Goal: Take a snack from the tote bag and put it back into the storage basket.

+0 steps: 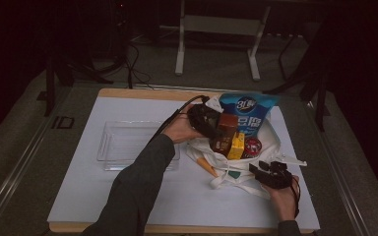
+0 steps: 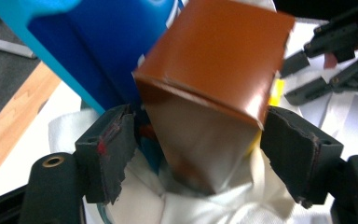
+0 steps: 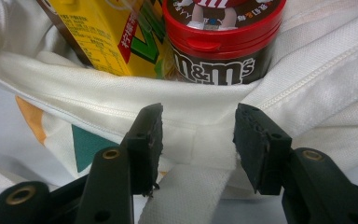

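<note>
- brown carton [image 2: 214, 70]: its bottom end sinks out of sight into the white tote bag [image 2: 200, 207]
- blue snack bag [image 2: 88, 51] is cut off at 12 o'clock
- M&M's tub [image 3: 223, 42]: lid cropped at 12, base behind the bag's rim
- yellow carton [image 3: 116, 37]: small print is too blurry to read

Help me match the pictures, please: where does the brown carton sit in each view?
High view: brown carton right of centre, standing in the white bag.
Left gripper view: centre, between the open jaws, both pads apart from it.
Right gripper view: not in it.
Shared landmark: the white bag.
</note>
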Demonstrator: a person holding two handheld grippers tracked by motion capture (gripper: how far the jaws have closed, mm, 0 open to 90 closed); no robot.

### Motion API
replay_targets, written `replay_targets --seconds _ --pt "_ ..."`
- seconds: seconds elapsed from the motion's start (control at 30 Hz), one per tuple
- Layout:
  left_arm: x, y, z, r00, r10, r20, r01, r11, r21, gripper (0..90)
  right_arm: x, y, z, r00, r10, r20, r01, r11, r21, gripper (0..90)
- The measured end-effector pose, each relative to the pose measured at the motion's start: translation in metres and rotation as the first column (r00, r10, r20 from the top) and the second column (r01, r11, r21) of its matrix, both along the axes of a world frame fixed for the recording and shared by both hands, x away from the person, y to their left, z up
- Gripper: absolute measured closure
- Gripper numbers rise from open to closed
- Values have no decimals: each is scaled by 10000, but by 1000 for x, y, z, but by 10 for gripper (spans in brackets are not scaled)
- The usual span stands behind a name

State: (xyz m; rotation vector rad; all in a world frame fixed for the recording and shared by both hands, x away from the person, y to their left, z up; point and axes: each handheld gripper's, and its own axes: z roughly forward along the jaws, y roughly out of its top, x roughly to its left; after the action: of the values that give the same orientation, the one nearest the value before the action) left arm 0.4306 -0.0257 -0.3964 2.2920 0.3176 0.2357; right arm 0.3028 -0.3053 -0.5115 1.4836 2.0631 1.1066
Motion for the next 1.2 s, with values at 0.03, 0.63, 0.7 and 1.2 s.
replay_targets --seconds 0.03,0.63,0.7,1.2 --pt "1 -1 1 10000 -42 30 42 10000 42 254 0 0 0 10000 1 -5 -1 10000 13 521" --pt "0 -11 7 9969 -785 -70 786 9968 127 365 -1 -1 -1 10000 41 -25 -41 10000 36 516" --pt "-2 -11 8 9956 -937 0 937 9955 166 372 -1 -1 -1 10000 38 -17 -38 10000 38 515" --pt "-2 -21 -1 9947 -1023 113 1024 9947 -31 299 0 -2 -1 10000 86 -22 -85 9999 120 514"
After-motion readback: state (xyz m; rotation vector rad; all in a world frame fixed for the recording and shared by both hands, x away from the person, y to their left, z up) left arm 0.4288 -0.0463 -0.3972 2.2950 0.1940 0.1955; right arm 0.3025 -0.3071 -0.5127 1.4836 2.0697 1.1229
